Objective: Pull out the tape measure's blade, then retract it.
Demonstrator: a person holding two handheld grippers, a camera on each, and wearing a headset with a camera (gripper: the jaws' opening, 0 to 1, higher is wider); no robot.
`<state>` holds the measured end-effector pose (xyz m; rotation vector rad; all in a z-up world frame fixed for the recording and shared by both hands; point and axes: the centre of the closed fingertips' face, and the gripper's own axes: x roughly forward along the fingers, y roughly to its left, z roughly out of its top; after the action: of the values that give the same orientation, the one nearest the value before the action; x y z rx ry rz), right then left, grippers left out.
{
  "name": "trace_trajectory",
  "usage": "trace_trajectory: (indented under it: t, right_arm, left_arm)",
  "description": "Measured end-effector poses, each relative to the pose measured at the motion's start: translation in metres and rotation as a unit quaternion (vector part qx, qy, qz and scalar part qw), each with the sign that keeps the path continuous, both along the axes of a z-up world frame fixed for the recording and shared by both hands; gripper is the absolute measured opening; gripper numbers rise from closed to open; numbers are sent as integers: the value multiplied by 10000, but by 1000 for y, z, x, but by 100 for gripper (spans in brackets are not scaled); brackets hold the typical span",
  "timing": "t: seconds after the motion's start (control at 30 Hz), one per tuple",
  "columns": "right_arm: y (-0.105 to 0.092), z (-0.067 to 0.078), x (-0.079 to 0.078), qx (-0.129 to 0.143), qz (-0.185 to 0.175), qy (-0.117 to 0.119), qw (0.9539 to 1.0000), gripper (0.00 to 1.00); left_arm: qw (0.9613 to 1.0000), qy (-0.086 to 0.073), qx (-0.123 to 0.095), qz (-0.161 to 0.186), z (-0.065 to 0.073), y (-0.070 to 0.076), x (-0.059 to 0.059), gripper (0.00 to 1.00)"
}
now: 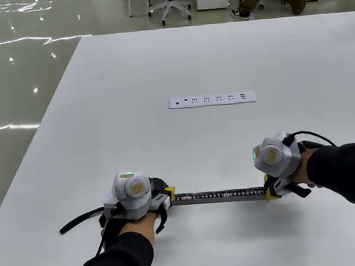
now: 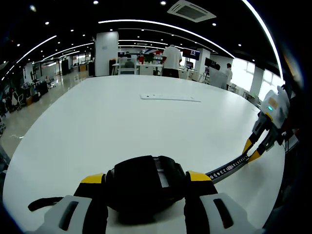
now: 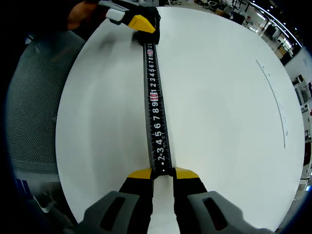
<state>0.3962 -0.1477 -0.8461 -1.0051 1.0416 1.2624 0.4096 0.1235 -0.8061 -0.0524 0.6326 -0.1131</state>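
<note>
Your white bench takes up most of the head view, with a white power strip lying flat near the centre. At the lower left of that view, your left gripper has its fingers clamped on either side of the black tape measure, which sits on the bench. At the lower right, your right gripper has its fingers pinching the tip of the blade. The blade lies drawn out straight along the bench between the two grippers, numbers facing up.
</note>
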Motion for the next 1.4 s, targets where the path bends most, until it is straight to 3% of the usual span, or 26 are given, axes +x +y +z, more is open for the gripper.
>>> trace_trajectory:
  t: [0.2,0.93,1.4]
  right_arm:
    - [4,1,0,140,-34,-19,9999,10]
    - [12,1,-1,73,-20,-21,10000,11]
    - [18,1,0,165,-131,-2,9998,11]
  left_arm:
    - [10000,13,-11,-15,0,0,-1,60]
    - [10000,56,-37,-34,0,0,-1,60]
    - [9999,71,-106,-7,0,0,0,60]
